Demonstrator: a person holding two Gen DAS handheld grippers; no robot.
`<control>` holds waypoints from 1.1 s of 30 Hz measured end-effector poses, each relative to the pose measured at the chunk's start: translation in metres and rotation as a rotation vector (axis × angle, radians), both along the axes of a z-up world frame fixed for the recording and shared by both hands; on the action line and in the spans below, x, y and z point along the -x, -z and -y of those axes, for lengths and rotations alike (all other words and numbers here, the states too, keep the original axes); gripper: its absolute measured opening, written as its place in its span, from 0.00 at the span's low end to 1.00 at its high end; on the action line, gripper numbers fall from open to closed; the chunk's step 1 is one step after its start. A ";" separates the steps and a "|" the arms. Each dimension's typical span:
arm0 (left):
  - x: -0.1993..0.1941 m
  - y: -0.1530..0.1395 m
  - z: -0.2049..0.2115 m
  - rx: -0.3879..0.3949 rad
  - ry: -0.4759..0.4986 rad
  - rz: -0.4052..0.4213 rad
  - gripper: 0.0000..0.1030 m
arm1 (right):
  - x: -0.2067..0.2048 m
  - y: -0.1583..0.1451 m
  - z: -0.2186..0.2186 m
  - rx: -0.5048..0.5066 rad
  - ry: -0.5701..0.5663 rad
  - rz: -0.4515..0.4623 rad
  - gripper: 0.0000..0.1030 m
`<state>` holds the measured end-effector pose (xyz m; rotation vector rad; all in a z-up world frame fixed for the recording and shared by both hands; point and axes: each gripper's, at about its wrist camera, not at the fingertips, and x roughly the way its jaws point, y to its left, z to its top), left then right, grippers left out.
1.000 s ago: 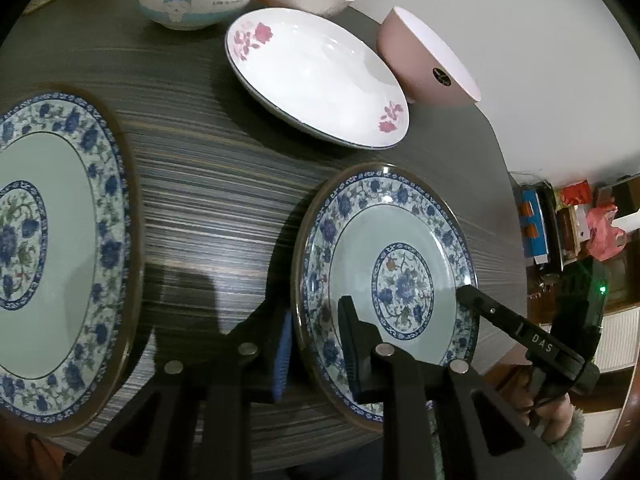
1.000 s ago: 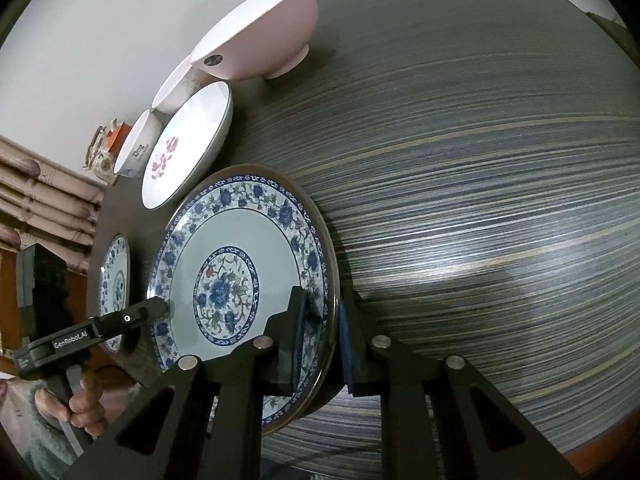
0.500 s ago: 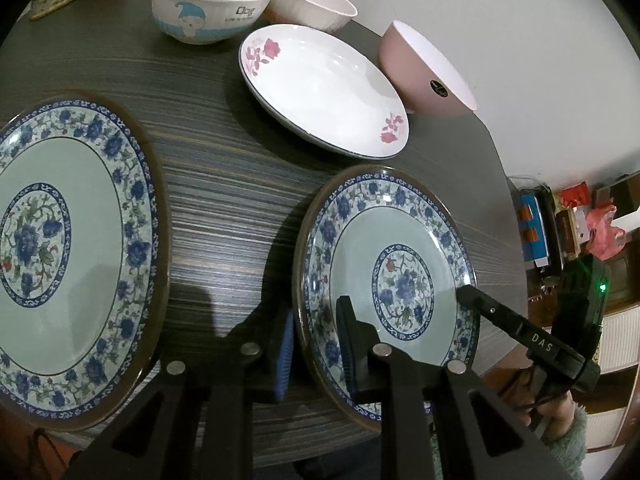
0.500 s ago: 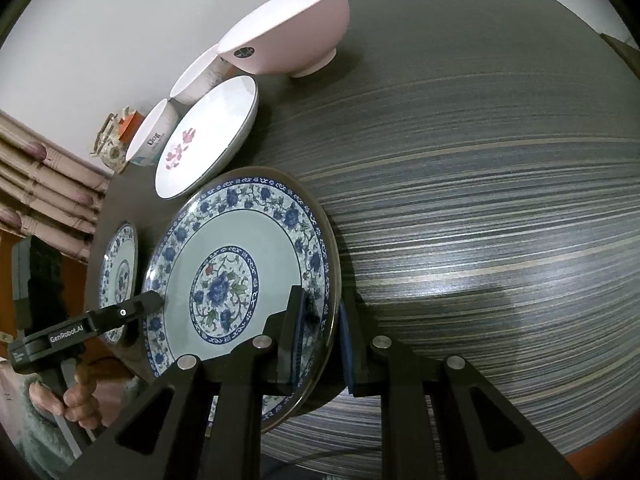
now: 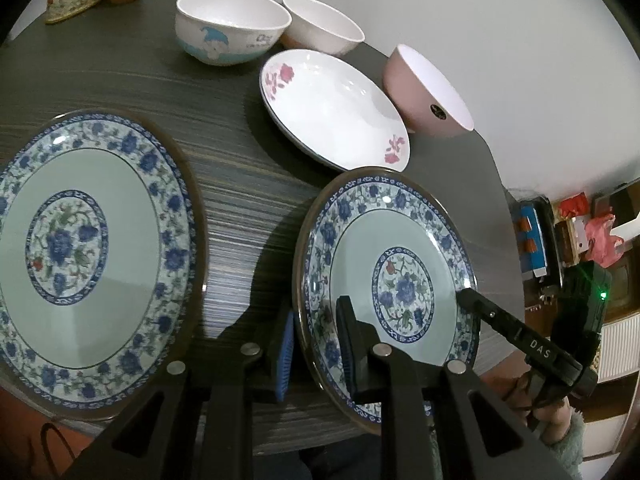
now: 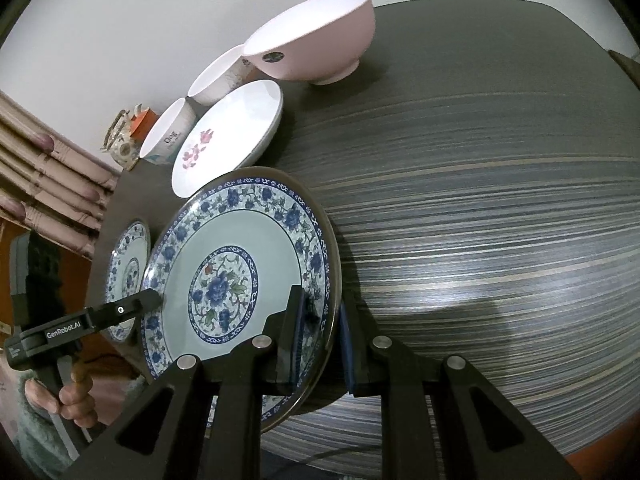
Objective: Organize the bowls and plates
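My left gripper [image 5: 316, 344] is clamped on the near left rim of a round, glossy blue-and-white plate [image 5: 404, 240], one blue ribbed pad under the edge and one black pad on its face; the plate sits in the lower middle of the left wrist view, tilted up off the dark, streaked wood-grain table [image 5: 248, 200]. My right gripper [image 6: 320, 340] pinches the opposite rim of that same plate, its fingers closed tight on the thin brown-edged lip in the lower middle of the right wrist view. At lower left of the left view lies a second, larger-looking plate [image 5: 84, 264] with the same floral border and pale green centre, flat on the table. Farther up, a shallow white dish with pink flowers [image 5: 332, 108] lies beside a smooth pink bowl [image 5: 424, 92]. Behind them stand a white bowl with a blue cartoon print [image 5: 228, 28] and a plain white bowl [image 5: 320, 24].
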<state>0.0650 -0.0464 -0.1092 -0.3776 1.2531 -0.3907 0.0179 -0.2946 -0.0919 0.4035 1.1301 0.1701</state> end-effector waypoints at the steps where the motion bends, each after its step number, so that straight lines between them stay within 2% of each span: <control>1: 0.001 -0.001 -0.003 0.001 -0.006 0.004 0.19 | 0.000 -0.001 -0.001 -0.001 -0.001 0.003 0.16; 16: 0.009 -0.024 -0.053 -0.021 -0.093 0.048 0.19 | -0.007 -0.026 -0.042 0.030 -0.075 0.056 0.16; 33: 0.018 -0.043 -0.139 -0.051 -0.253 0.077 0.19 | -0.041 -0.037 -0.121 0.025 -0.198 0.083 0.16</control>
